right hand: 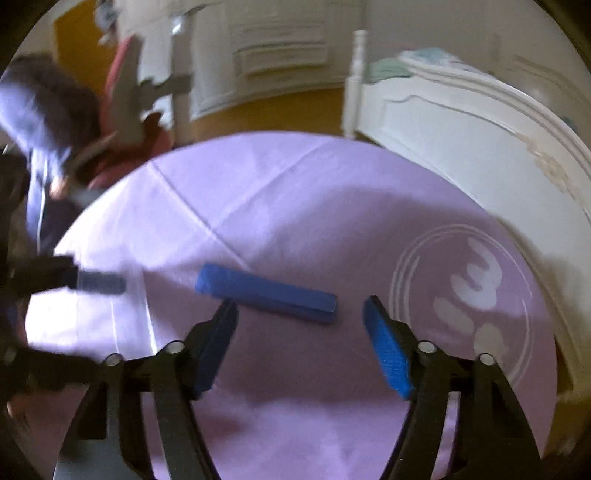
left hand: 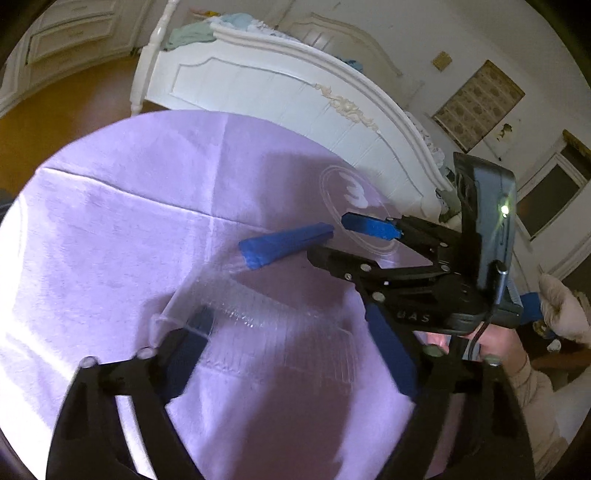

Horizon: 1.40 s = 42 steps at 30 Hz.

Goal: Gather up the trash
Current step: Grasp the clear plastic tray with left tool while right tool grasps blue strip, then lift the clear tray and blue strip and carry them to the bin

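- The left gripper (left hand: 291, 328) was held part open astride a clear plastic tray (left hand: 280, 332) on the lilac cloth (left hand: 110, 221); whether it was gripped cannot be told.
- The right gripper (right hand: 301, 325) was kept open, nothing held, just short of a blue strip (right hand: 266, 291), judged next for collection.

You are looking over a round counter (left hand: 110, 221) that is wearing a lilac cloth (right hand: 295, 206), creased in crossing fold lines. A white ringed emblem (right hand: 469, 295) is showing on the cloth at the edge nearest the bed. A white bed frame (left hand: 277, 92) with a carved panel is standing just beside the counter, and pale green and blue bedding (left hand: 192, 33) is lying heaped on it. White drawers (left hand: 70, 33) are standing against the far wall, over a brown floor (left hand: 66, 110). A patterned panel (left hand: 480, 99) is hanging on the wall.
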Each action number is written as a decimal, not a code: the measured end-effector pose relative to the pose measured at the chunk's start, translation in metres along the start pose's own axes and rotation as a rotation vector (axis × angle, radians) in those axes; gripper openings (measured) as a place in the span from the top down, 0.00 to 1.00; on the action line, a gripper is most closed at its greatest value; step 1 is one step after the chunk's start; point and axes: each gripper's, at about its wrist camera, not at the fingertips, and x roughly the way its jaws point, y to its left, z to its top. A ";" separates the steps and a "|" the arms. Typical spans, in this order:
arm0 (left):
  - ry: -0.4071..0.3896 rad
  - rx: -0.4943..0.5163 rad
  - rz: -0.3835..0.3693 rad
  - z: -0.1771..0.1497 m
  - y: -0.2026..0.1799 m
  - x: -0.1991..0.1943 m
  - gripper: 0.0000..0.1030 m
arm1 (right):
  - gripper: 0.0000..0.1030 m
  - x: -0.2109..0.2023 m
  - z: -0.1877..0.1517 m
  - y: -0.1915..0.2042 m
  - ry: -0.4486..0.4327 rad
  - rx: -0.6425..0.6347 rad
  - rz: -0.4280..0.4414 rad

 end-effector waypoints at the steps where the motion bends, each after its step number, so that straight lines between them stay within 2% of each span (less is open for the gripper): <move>1: 0.009 -0.009 0.001 0.001 0.001 0.003 0.38 | 0.32 0.001 0.000 -0.001 0.005 -0.036 0.034; 2: 0.017 -0.019 0.001 0.001 0.003 0.006 0.40 | 0.32 0.002 0.000 -0.001 0.011 -0.067 0.046; 3: 0.014 -0.028 0.000 0.001 0.006 0.008 0.47 | 0.32 0.003 0.001 0.001 0.013 -0.104 0.051; 4: 0.009 -0.031 0.002 0.001 0.007 0.008 0.49 | 0.32 0.003 0.002 0.004 0.010 -0.134 0.056; 6: 0.004 -0.049 -0.021 0.001 0.011 0.009 0.60 | 0.32 0.004 0.007 0.008 0.004 -0.191 0.061; 8: 0.002 -0.058 -0.039 0.002 0.015 0.008 0.65 | 0.33 0.012 0.013 0.011 0.020 -0.229 0.069; 10: -0.001 -0.057 -0.056 0.004 0.017 0.006 0.72 | 0.40 0.022 0.018 0.014 0.051 -0.246 0.076; 12: -0.008 -0.051 -0.067 0.005 0.016 0.002 0.80 | 0.59 0.024 0.022 0.013 0.055 -0.214 0.125; 13: -0.010 -0.047 -0.065 0.005 0.016 0.000 0.81 | 0.64 0.024 0.022 0.013 0.054 -0.193 0.128; 15: -0.016 -0.032 -0.052 0.005 0.017 -0.003 0.85 | 0.79 0.023 0.022 0.013 0.056 -0.163 0.113; 17: -0.021 -0.022 -0.043 0.005 0.017 -0.006 0.87 | 0.83 0.021 0.020 0.015 0.057 -0.119 0.080; 21: -0.036 0.004 -0.016 0.006 0.017 -0.013 0.90 | 0.85 0.012 0.013 0.017 0.043 -0.012 0.056; 22: -0.041 0.010 -0.012 0.006 0.017 -0.015 0.90 | 0.85 0.006 0.008 0.017 0.022 0.046 0.067; 23: -0.050 0.021 -0.004 0.004 0.016 -0.019 0.93 | 0.85 0.000 0.006 0.016 0.002 0.107 0.089; 27: -0.092 0.045 0.018 -0.001 0.017 -0.034 0.93 | 0.85 -0.022 -0.004 0.012 -0.080 0.333 0.195; 30: -0.132 0.061 0.032 -0.005 0.020 -0.050 0.93 | 0.85 -0.035 -0.008 0.017 -0.130 0.444 0.266; 37: -0.179 0.054 0.031 -0.012 0.039 -0.079 0.96 | 0.85 -0.049 -0.003 0.056 -0.186 0.509 0.263; 42: -0.119 0.092 -0.002 -0.017 0.038 -0.073 0.92 | 0.85 -0.048 -0.002 0.060 -0.225 0.568 0.240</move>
